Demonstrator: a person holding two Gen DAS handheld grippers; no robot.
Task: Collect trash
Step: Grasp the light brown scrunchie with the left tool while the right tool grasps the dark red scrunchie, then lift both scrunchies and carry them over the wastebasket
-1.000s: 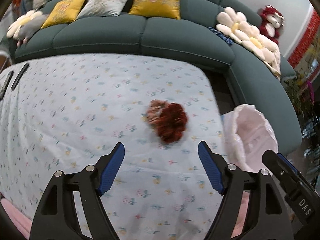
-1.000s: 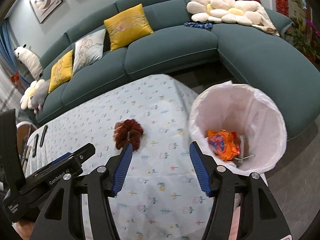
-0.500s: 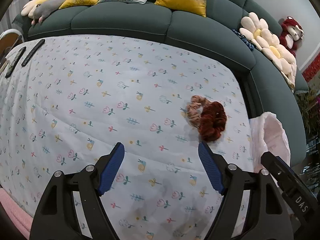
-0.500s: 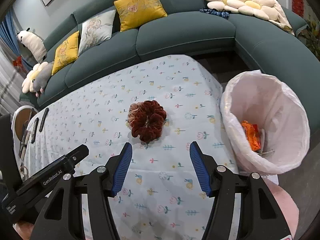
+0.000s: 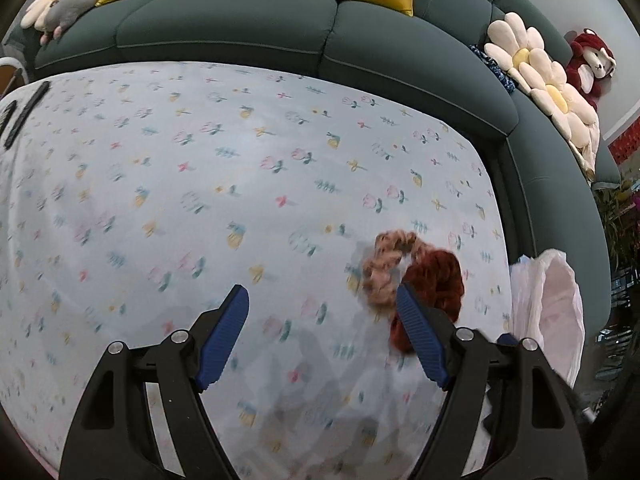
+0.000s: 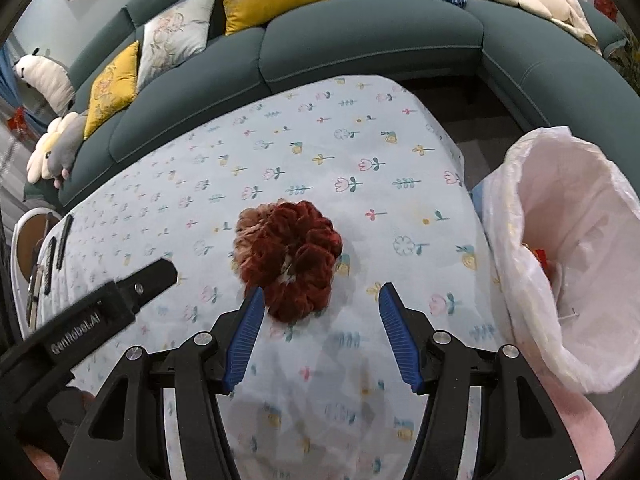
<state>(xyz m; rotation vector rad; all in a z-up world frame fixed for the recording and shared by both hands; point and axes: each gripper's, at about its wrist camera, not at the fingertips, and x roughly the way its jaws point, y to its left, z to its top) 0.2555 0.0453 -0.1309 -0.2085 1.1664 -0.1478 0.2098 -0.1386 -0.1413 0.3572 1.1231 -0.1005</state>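
Two hair scrunchies lie stacked on the flowered tablecloth (image 6: 360, 152): a dark red scrunchie (image 6: 296, 260) on top of a pale pink scrunchie (image 6: 250, 226). My right gripper (image 6: 322, 300) hangs open just in front of them, its left fingertip beside the red one's near edge, nothing between the pads. In the left wrist view the red scrunchie (image 5: 434, 284) and pink scrunchie (image 5: 386, 264) sit behind my right finger; my left gripper (image 5: 320, 298) is open over bare cloth. A white-lined trash bin (image 6: 568, 248) stands beside the table's right edge with orange wrappers (image 6: 540, 256) inside.
A teal sectional sofa (image 6: 360, 40) with yellow and white cushions wraps the far side and right. Two dark remotes (image 5: 20, 116) lie at the table's far left. Flower cushions (image 5: 548, 92) and a red plush toy (image 5: 592, 64) rest on the sofa.
Both grippers have dropped closer to the table. The scrunchies now sit larger and nearer the right gripper's fingertips; in the left view they have slid right, behind the right finger.
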